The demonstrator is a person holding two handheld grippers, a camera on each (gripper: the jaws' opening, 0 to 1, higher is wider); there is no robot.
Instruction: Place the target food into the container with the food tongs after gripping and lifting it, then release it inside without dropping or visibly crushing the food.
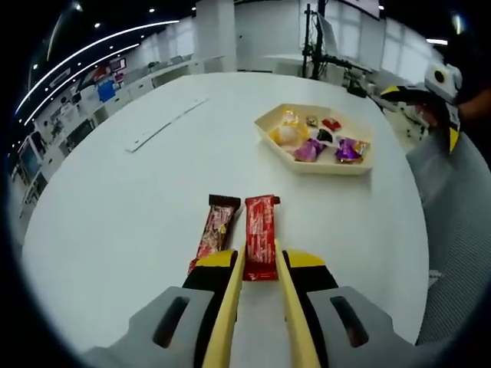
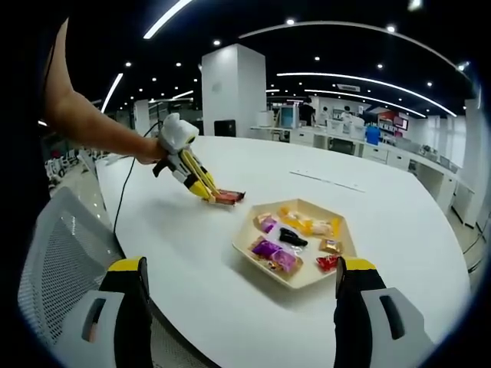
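Tongs (image 1: 261,264) on my left gripper lie low over the white table (image 1: 115,215), their two yellow blades running up from six o'clock with the red snack bar (image 1: 260,236) between them. In the left gripper view the blades flank the bar's near end, but I cannot tell whether they press the wrapper or only stand beside it, so I call them closing around it, not yet proven gripped. A second bar in a brown wrapper (image 1: 215,228) lies just beside it toward nine o'clock, close enough that the left blade could snag it.

In the right gripper view my left gripper (image 2: 201,186) sits toward ten o'clock with the red bar at its tip, and the container, a pale six-sided tray (image 2: 307,280), rests at centre. My right gripper (image 2: 242,295) hangs off the table edge near a grey mesh chair (image 2: 54,261); its jaws stand wide apart and empty.

To do this step well, I judge I should squeeze gently, just enough to hold the bar's long edges, keep the left blade off the brown bar, and lift straight up before swinging toward one o'clock, where the tray (image 1: 303,165) waits in the left gripper view. It already holds several wrapped sweets (image 1: 349,149), so I should aim for a free part and let go low.

Both wrappers carry printing, but it is too small and blurred for me to read.
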